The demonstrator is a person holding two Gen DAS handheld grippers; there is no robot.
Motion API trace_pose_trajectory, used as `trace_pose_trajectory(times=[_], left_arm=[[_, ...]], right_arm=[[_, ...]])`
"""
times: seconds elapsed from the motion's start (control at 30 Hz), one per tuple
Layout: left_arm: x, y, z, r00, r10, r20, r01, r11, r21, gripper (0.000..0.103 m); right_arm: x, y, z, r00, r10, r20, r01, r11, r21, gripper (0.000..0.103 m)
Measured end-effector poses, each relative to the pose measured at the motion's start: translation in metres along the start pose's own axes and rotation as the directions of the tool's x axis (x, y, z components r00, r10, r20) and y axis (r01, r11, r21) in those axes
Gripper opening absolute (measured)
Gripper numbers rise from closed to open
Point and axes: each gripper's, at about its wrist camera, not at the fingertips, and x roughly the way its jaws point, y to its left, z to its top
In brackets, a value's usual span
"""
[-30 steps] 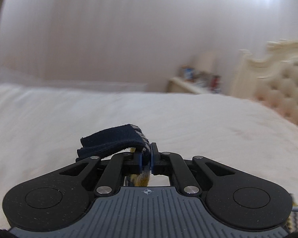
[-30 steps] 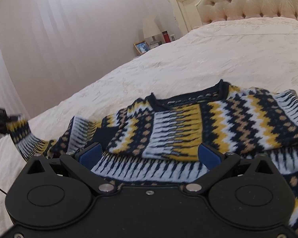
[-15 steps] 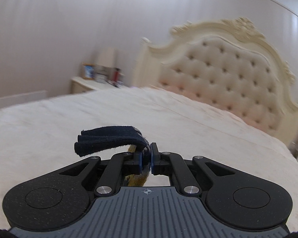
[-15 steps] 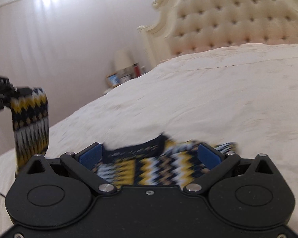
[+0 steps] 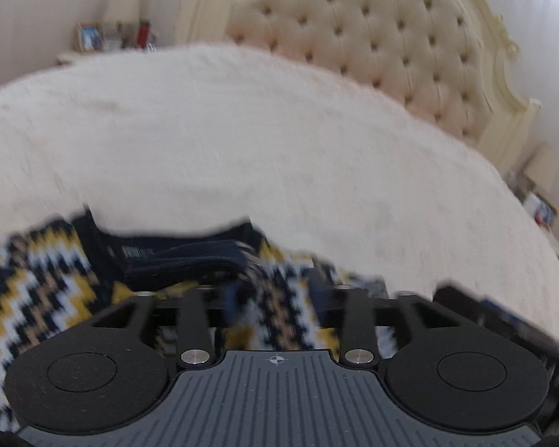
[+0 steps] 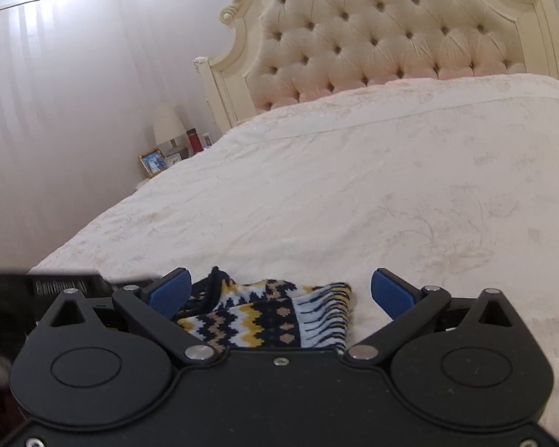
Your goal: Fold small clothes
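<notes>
At the bottom of the left wrist view, the left claw [image 5: 275, 290] is seen with its jaws opening. The sleeve cuff [image 5: 190, 260] of the knitted sweater [image 5: 37, 298] lies just above the jaws and patterned knit is between them, but no pressing of the pads on it can be seen; the view is blurred.

In the right wrist view, the right claw [image 6: 279, 290] is released, with its blue pads [image 6: 391, 292] wide apart. A bunched part of the sweater [image 6: 272, 316] lies between them on the bed [image 6: 354, 205], and neither pad touches it.

The sweater is judged to be soft, light and limp, so it will sag and drape when it is lifted. The knit is not slippery and not fragile, but it can be stretched. The firmer dark edges, such as the cuff, the collar [image 5: 138, 242] or the hem, are judged the best places to be gripped.

Farther up, the bedcover is bare up to the tufted headboard [image 6: 391, 37].
</notes>
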Motion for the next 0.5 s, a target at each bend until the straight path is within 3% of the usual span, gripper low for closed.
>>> trace_pose_trajectory(times=[0.03,0.1,0.23,0.37,0.5], left_arm=[[0.002,0.002,-0.005,0.999,-0.019,-0.028,0.019,1.0,0.007,0.053],[0.008,0.008,-0.015,0.993,-0.068,-0.099,0.07,0.997,0.018,0.071],[0.021,0.018,-0.035,0.97,-0.11,-0.217,0.112,0.994,-0.003,0.073],[0.015,0.025,-0.05,0.97,-0.123,-0.212,0.125,0.992,-0.006,0.075],[-0.01,0.029,-0.054,0.97,-0.124,-0.207,0.137,0.989,0.049,0.076]], right_arm=[[0.001,-0.001,0.001,1.0,-0.003,-0.003,0.003,1.0,0.002,0.102],[0.0,-0.003,0.0,1.0,-0.011,-0.007,0.011,1.0,0.01,0.102],[-0.001,-0.009,0.002,1.0,-0.024,-0.004,0.025,0.999,0.028,0.102],[-0.002,-0.013,0.001,0.999,-0.035,-0.005,0.035,0.999,0.031,0.102],[0.0,-0.012,0.0,0.999,-0.034,-0.019,0.035,0.999,0.02,0.102]])
